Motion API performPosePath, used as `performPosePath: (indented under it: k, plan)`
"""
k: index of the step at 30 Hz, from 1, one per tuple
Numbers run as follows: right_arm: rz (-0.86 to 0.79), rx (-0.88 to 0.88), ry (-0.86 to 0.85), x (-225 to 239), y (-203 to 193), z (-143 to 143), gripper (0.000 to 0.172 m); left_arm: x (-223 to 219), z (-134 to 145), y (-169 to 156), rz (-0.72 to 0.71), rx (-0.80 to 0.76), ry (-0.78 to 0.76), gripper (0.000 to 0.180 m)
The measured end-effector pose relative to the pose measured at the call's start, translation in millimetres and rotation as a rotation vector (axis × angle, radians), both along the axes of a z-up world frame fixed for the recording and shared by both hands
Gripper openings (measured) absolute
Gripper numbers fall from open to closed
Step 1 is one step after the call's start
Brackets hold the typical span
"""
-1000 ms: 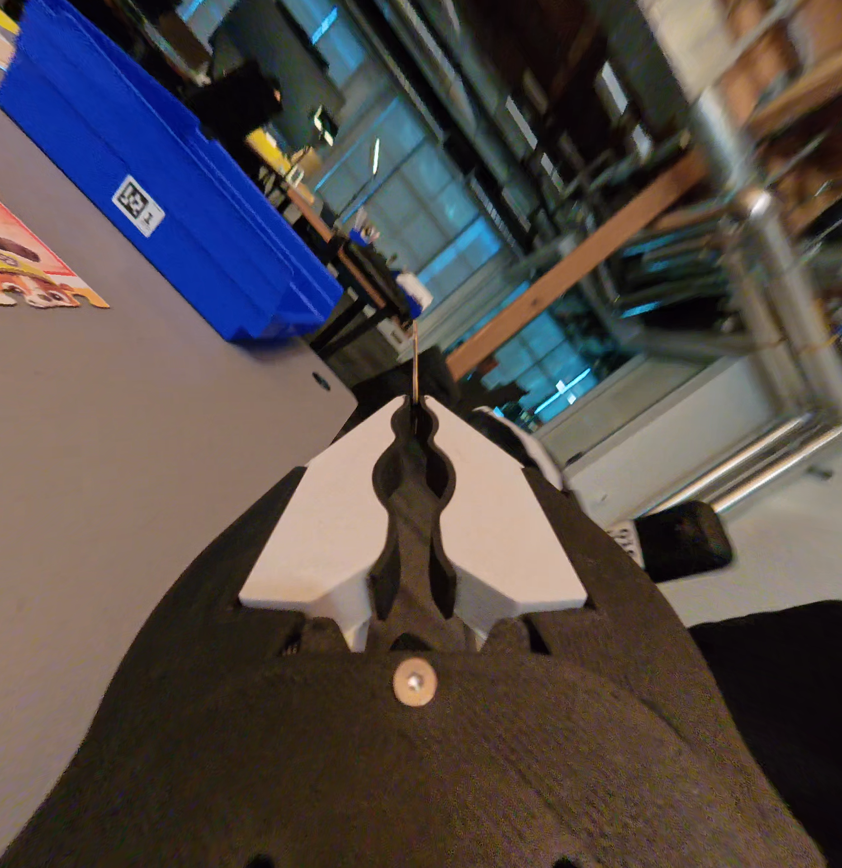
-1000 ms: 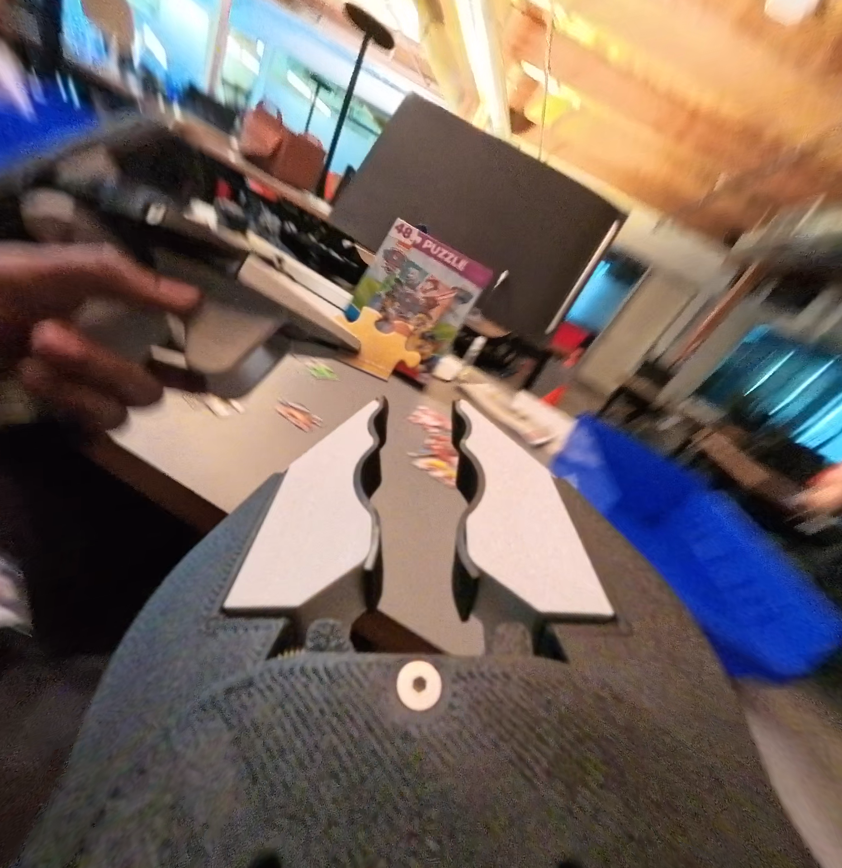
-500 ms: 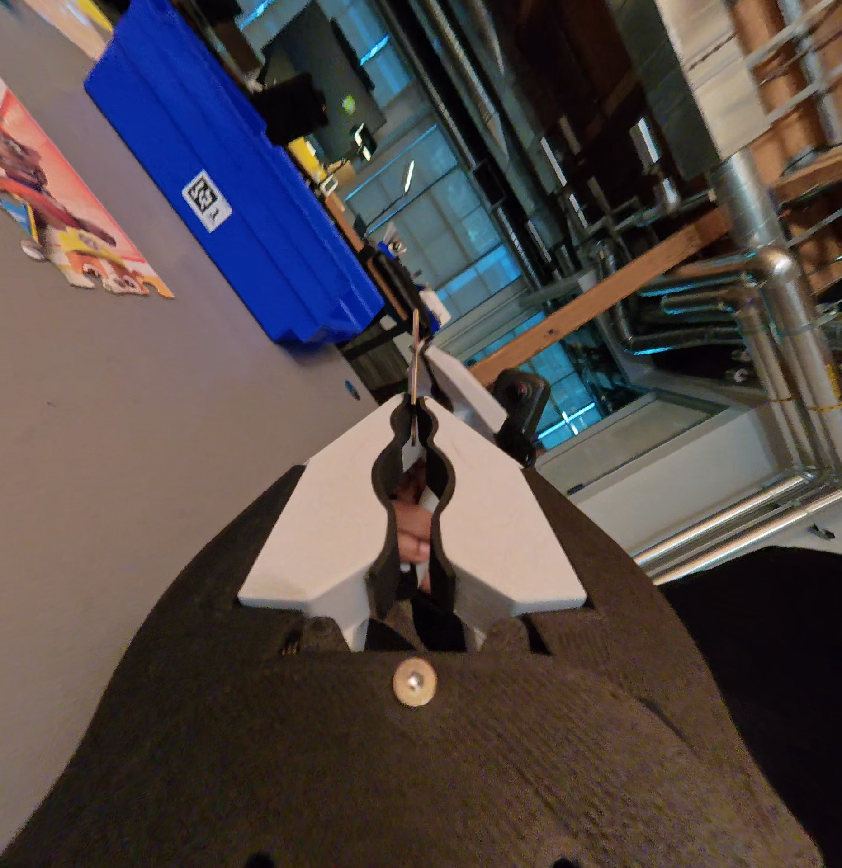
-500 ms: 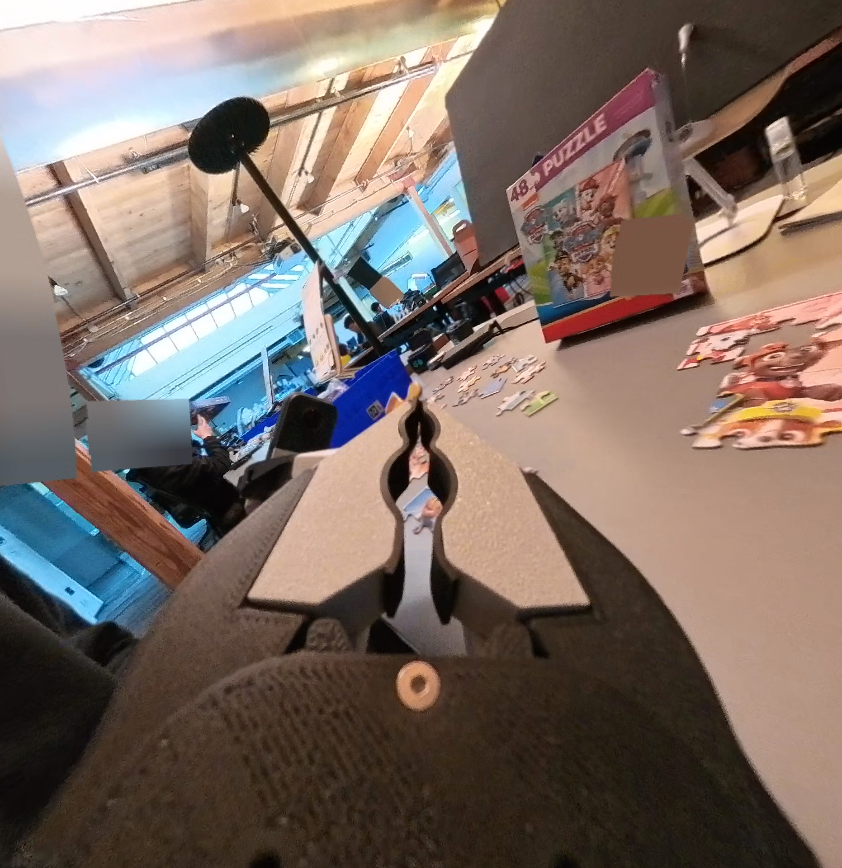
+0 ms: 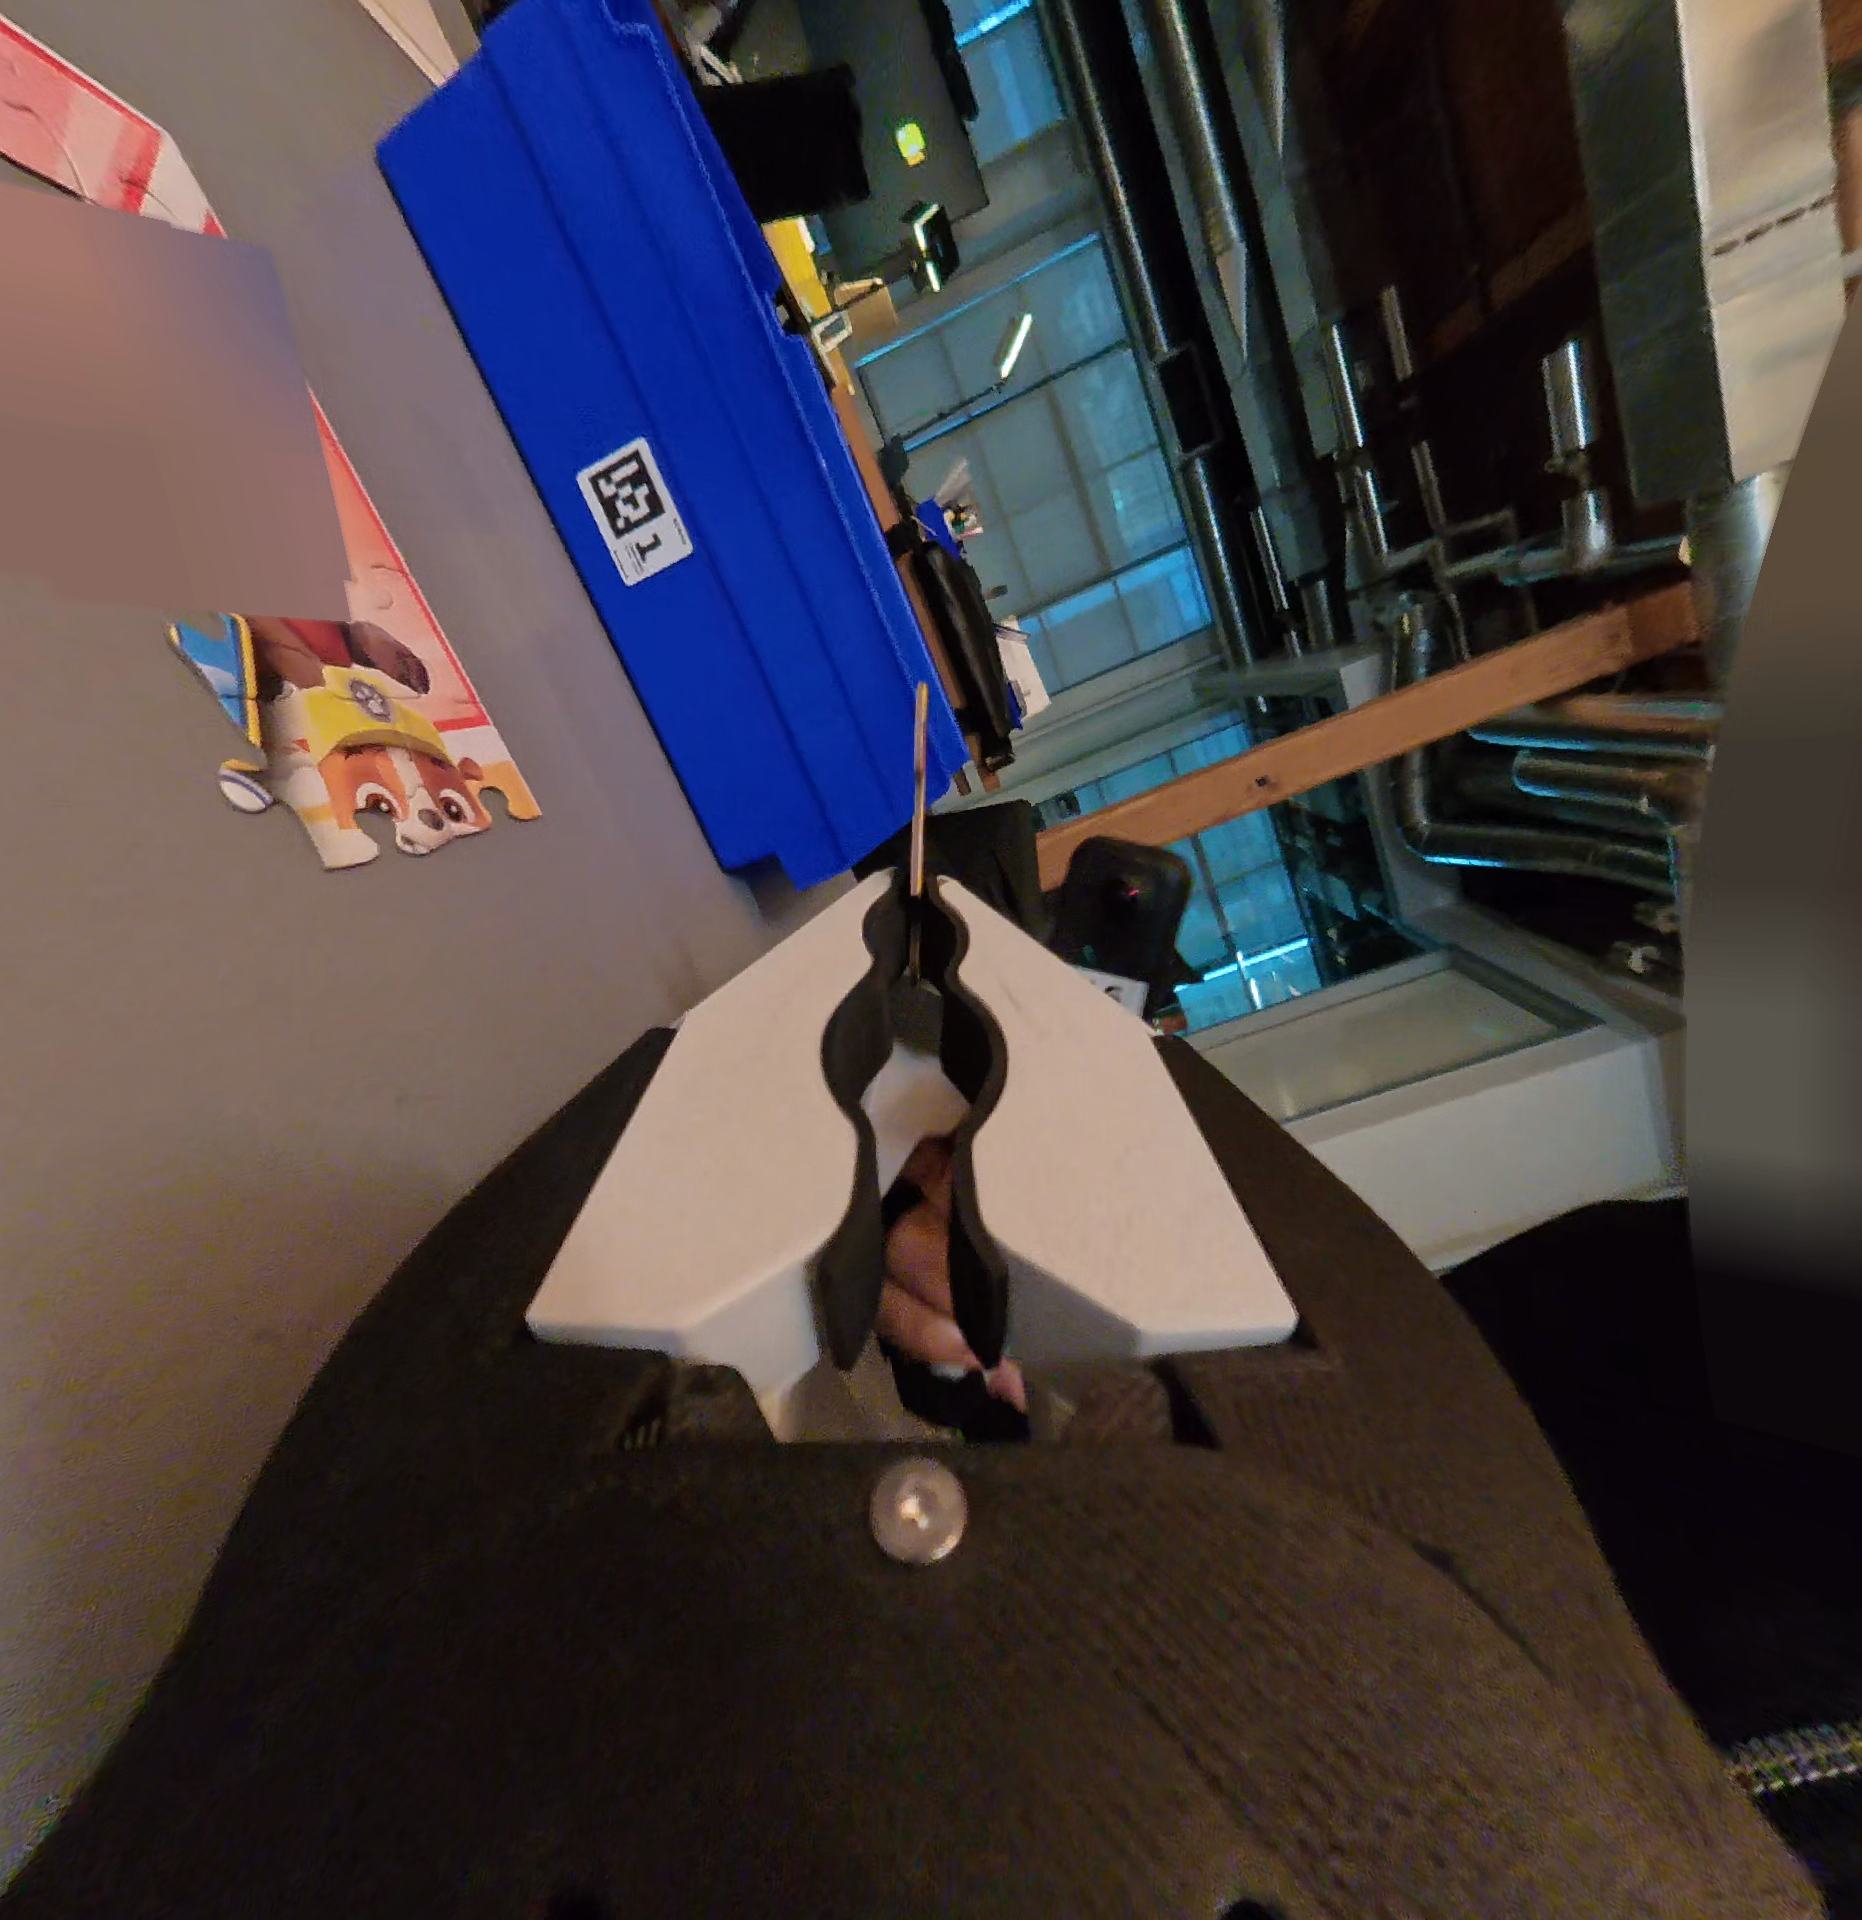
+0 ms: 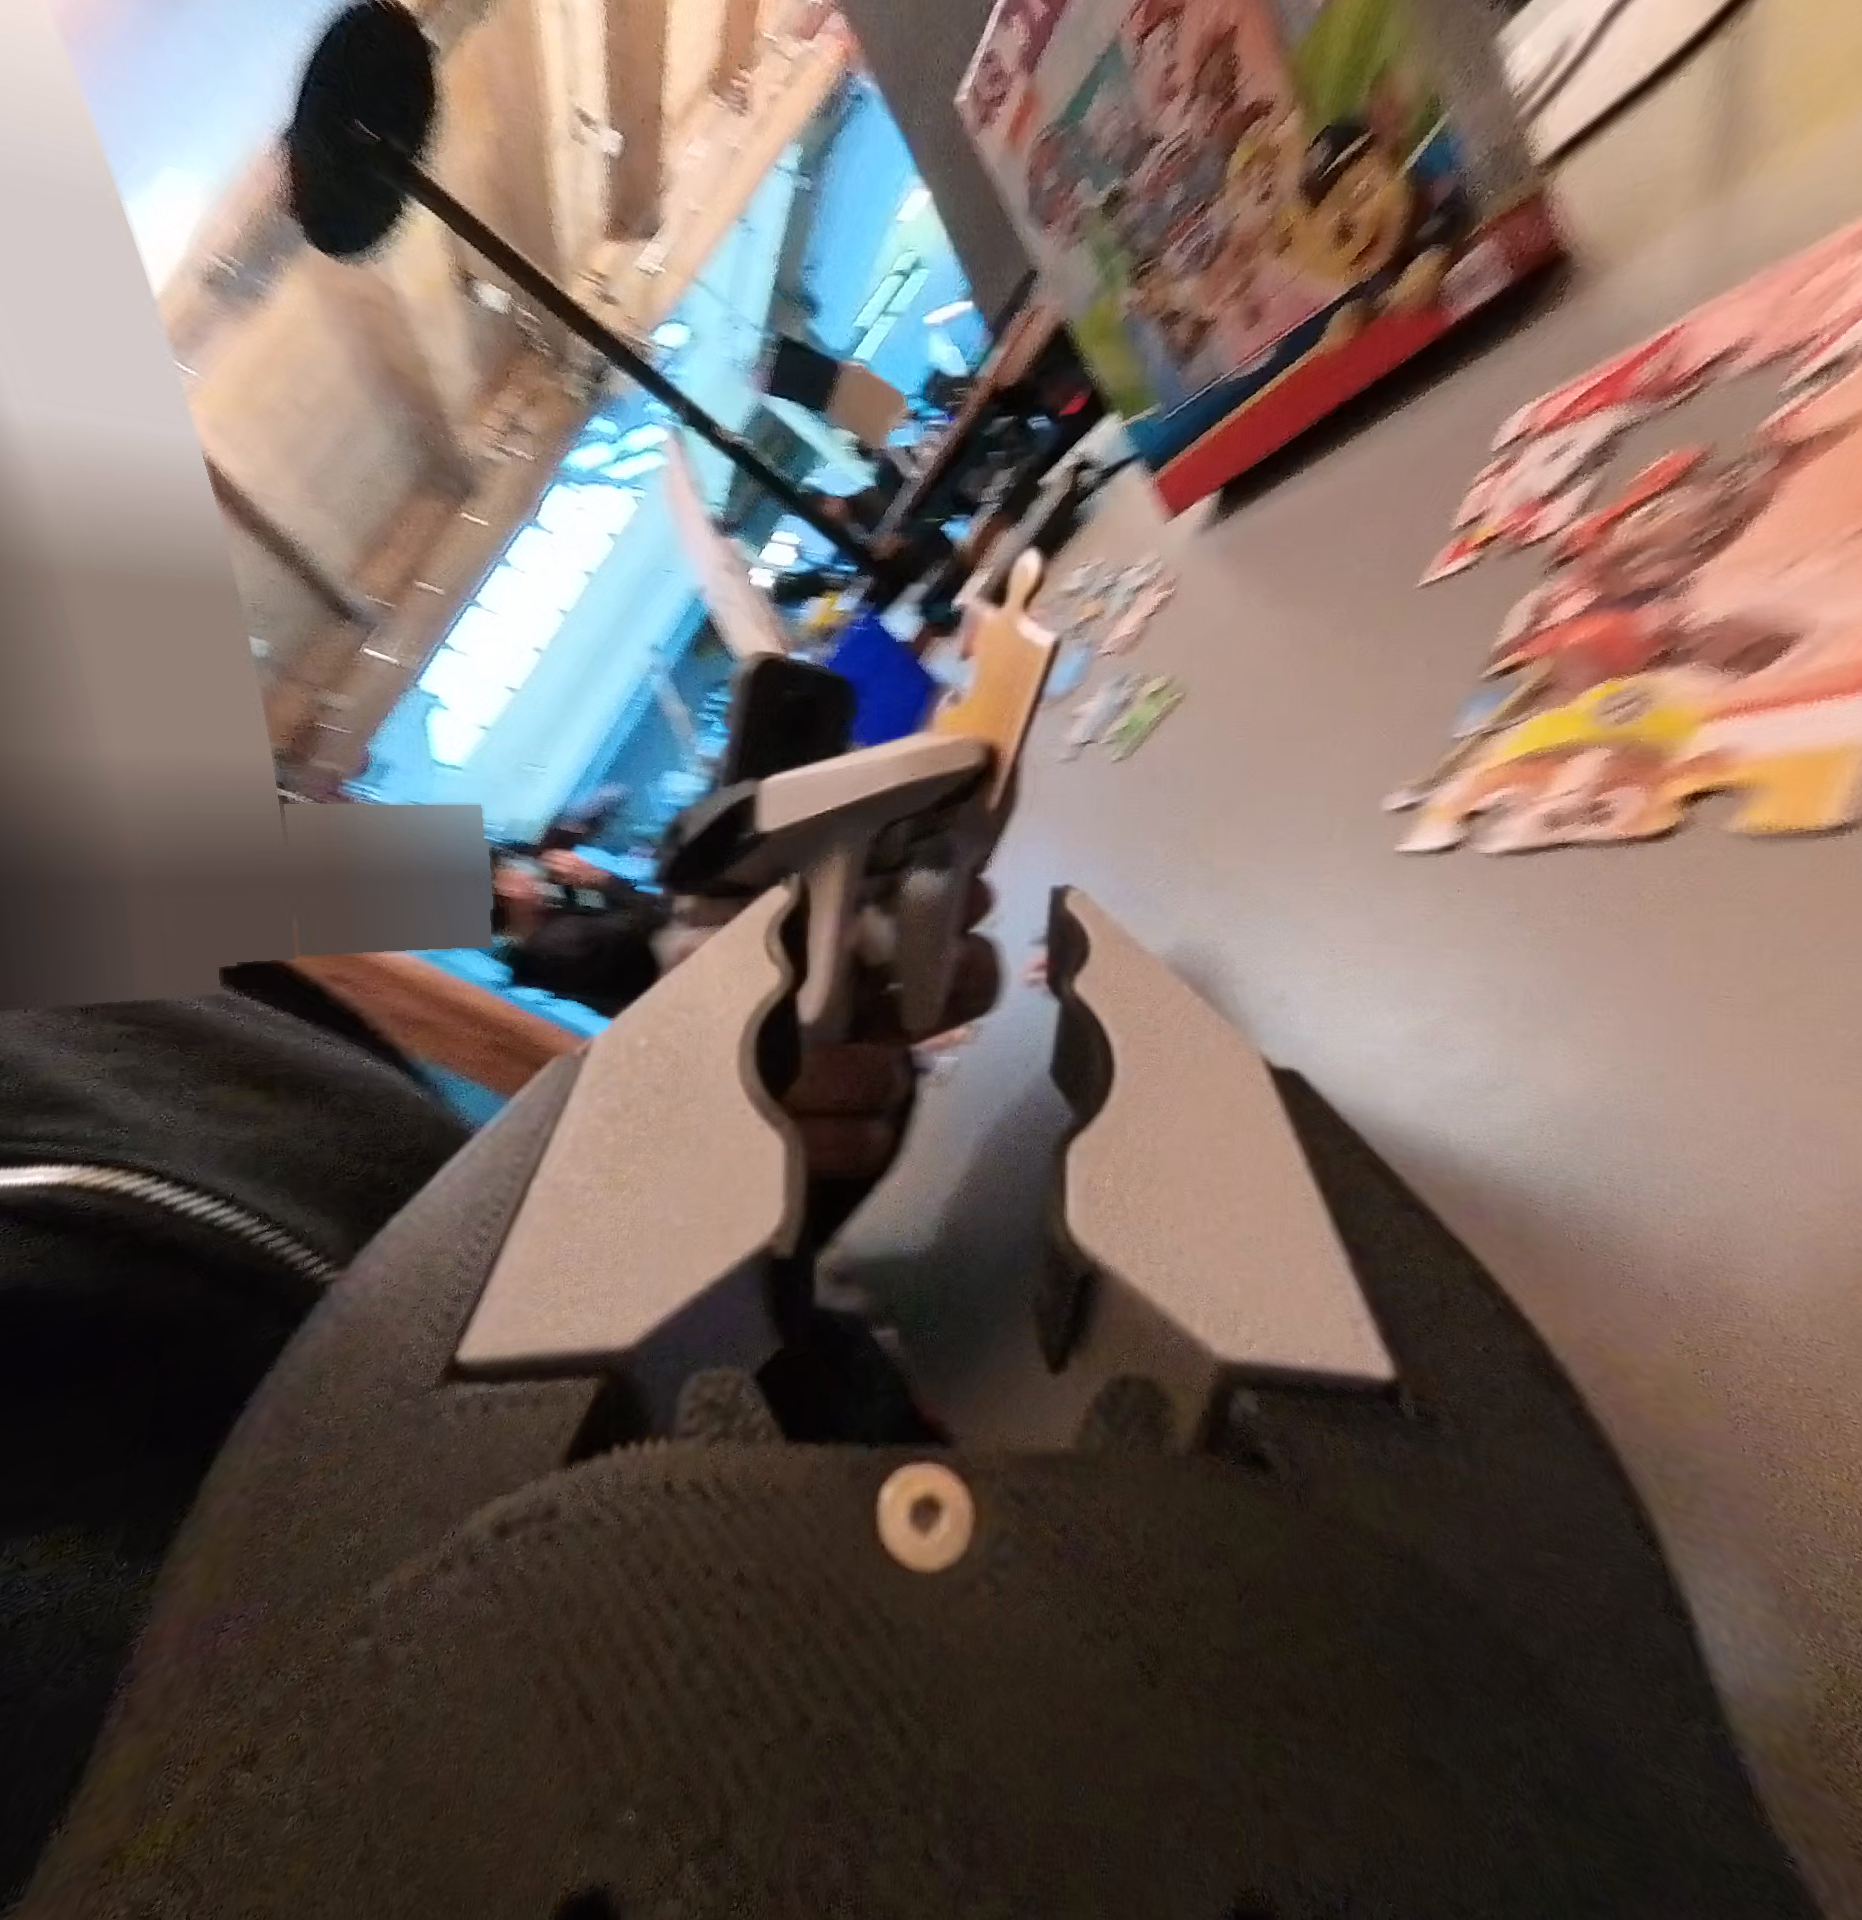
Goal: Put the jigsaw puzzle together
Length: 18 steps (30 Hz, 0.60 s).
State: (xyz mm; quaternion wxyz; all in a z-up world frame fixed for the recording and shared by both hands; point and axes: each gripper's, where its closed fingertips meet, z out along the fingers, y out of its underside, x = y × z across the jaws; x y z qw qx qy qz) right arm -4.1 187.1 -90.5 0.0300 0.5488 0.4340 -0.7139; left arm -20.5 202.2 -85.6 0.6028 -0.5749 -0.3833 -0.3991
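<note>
- Left claw [image 5: 914, 883] is clenching a puzzle piece [image 5: 919, 790] edge-on; both pads are pressing on its lower edge, and the thin card is standing up out of the tips.
- In the right wrist view the same piece [image 6: 1000, 675] is showing its face — yellow-orange, with a knob at the top — held clear of the grey bench [image 6: 1322, 1039].
- Right claw [image 6: 922, 914] is standing released, its fingers well apart with nothing between the pads; the left claw and the hand [image 6: 854, 1101] carrying it are sitting just beyond its tips.
- Handling, as a judgement: the piece is looking light, flat and fairly stiff, the sort of card that could bend or pivot if pinched at a knob. Taking it across the flat body, near an edge, is reading as the safer hold.
- On the bench beside the left claw, a partly joined puzzle section [image 5: 366, 748] is lying flat, with a blue bin [image 5: 636, 416] just behind it bearing a white tag.
- The right wrist view is blurring badly — loose pieces [image 6: 1124, 665] probably lying near the held piece, a larger joined section [image 6: 1675, 707] to the right, and a puzzle box [image 6: 1270, 208] standing upright at the back.
</note>
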Motion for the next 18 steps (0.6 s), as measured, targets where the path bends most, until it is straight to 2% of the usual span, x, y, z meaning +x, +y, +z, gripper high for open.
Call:
performPosePath:
  k: [2,4,5,8,12,16,18]
  plan:
    - [0.028,-0.177,0.0,4.5,-1.2,11.4,0.049,4.8,7.7,3.8,-0.004,0.029,0.002,0.0]
    - [0.0,-0.247,0.082,10.4,3.7,22.6,0.024,16.3,11.9,6.4,-0.011,0.049,0.025,0.0]
    - [-0.004,-0.223,0.127,14.8,1.9,25.3,0.011,22.9,13.7,5.8,-0.014,0.064,0.035,0.0]
    - [-0.014,-0.108,0.198,25.6,-9.5,26.8,0.002,40.4,17.2,-4.5,-0.018,0.112,0.029,0.0]
    - [-0.083,-0.156,0.264,43.6,-9.4,46.4,0.0,53.4,18.8,-25.6,-0.003,0.15,-0.025,0.0]
    - [-0.121,-0.034,0.214,56.0,-19.9,37.5,0.0,79.2,24.7,-40.9,-0.028,0.198,-0.021,0.0]
    - [-0.178,-0.019,0.227,61.9,-16.1,40.0,0.005,85.9,25.4,-43.4,-0.031,0.206,-0.015,0.0]
